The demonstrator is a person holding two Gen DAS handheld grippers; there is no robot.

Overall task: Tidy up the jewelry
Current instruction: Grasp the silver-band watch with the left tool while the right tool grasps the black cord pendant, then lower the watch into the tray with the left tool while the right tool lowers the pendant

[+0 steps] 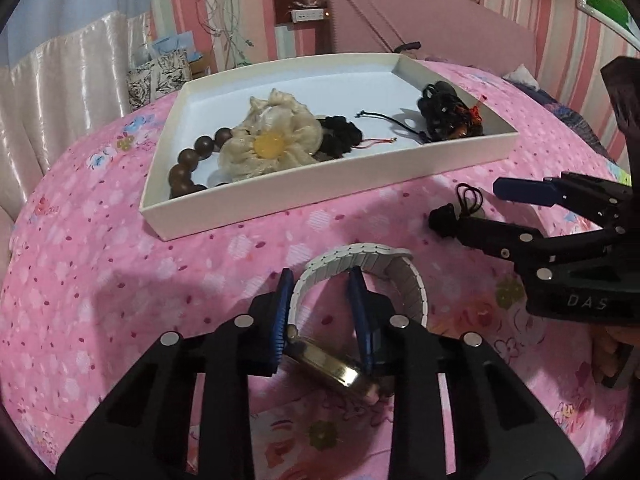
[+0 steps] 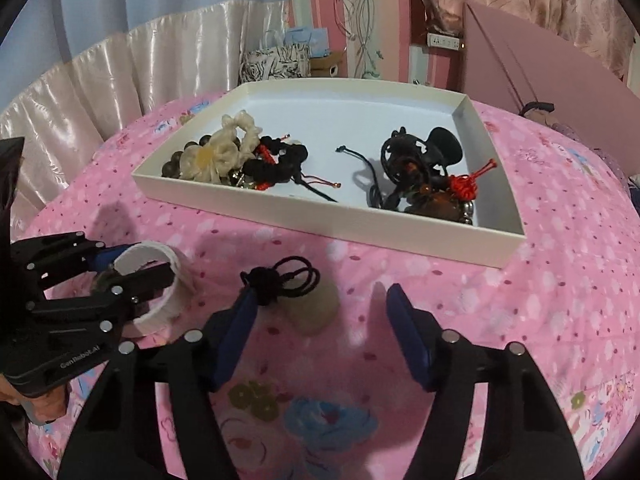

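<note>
A watch with a white link band (image 1: 360,254) and a gold case (image 1: 334,366) lies on the pink floral cover. My left gripper (image 1: 320,276) is shut on it, one finger outside the band loop and one inside it, and the case sits between the pads. From the right wrist view the left gripper (image 2: 152,260) and the watch band (image 2: 176,280) show at the left. A pale stone pendant (image 2: 316,308) with a black knotted cord (image 2: 280,280) lies between the fingertips of my open right gripper (image 2: 322,292), its knot against the left finger. In the left wrist view the right gripper (image 1: 478,208) reaches in from the right.
A shallow white tray (image 1: 320,196) stands just beyond. It holds a brown bead bracelet (image 1: 188,168), a cream flower scrunchie (image 1: 272,140) and black corded pieces (image 1: 448,112). Behind are a pink board (image 1: 400,20), satin curtains and a patterned bag (image 1: 160,76).
</note>
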